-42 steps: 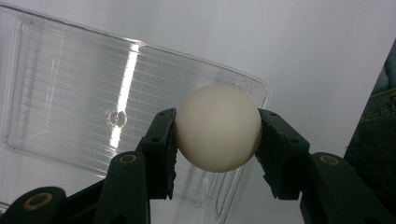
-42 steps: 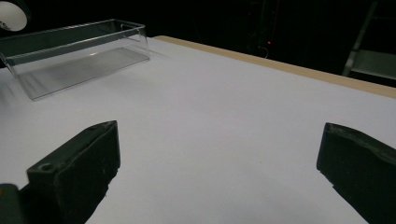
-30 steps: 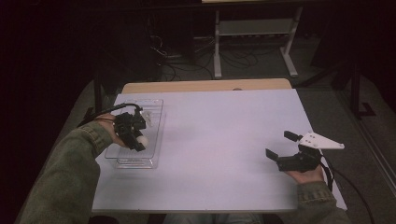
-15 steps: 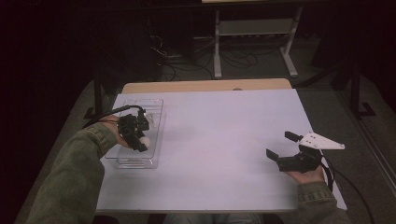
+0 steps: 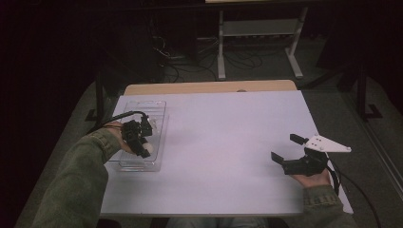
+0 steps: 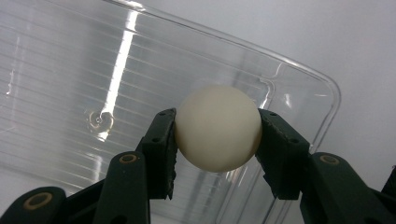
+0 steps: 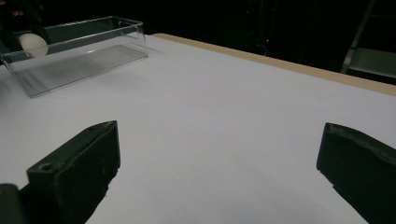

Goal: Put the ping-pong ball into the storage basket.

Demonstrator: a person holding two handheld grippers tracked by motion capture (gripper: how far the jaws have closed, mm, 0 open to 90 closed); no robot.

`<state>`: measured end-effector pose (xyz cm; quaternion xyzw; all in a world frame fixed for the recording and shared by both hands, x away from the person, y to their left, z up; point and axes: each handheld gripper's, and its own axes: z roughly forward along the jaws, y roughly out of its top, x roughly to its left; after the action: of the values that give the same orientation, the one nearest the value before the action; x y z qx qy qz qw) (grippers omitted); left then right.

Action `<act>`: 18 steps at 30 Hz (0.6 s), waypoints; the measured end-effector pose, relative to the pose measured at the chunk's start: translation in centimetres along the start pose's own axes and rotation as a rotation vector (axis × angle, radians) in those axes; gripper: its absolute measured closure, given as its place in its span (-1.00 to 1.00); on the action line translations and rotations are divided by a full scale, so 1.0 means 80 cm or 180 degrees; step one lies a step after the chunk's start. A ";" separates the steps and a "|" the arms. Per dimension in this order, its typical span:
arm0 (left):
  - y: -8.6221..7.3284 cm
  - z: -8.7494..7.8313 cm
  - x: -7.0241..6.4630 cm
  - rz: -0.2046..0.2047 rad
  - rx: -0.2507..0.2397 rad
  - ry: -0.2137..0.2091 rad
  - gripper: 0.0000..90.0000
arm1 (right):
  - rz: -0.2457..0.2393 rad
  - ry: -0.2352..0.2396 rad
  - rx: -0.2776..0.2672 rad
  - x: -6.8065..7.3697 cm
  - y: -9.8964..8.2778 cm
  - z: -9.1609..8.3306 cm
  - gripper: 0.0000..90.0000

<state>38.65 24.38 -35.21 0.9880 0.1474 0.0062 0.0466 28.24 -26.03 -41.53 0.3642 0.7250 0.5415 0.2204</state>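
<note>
A cream-white ball (image 6: 217, 127) sits clamped between both black jaws of my left gripper (image 6: 216, 135), which is shut on it. That gripper (image 5: 142, 145) hangs over the near end of a clear plastic tray (image 5: 153, 108) at the table's left, and the ball (image 5: 148, 148) shows as a pale spot at its tip. The ball (image 7: 32, 45) also shows at the tray (image 7: 93, 42) rim far off in the right gripper view. My right gripper (image 5: 284, 148) rests at the table's right with its jaws wide open and nothing between them (image 7: 219, 158).
The white table top (image 5: 223, 137) spreads between the two hands, with a wooden strip (image 5: 209, 87) along its far edge. Beyond the table stand a metal frame (image 5: 259, 28) and cables on a dark floor.
My left gripper has sunk lower toward the tray with the ball in its jaws. The right gripper has kept still.
</note>
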 end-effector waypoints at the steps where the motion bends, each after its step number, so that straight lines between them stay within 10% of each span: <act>1: 0.000 0.001 0.001 0.0007 0.0003 0.0001 0.13 | -0.0001 -0.0001 0.0000 0.000 0.000 0.000 -1.00; 18: 0.005 0.016 0.009 -0.0037 0.0025 -0.0059 0.13 | -0.0011 -0.0002 0.0011 -0.001 -0.001 0.000 -1.00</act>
<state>39.45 24.11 -36.46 0.9873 0.1527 -0.0037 0.0441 28.27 -26.08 -41.58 0.3635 0.7264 0.5397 0.2210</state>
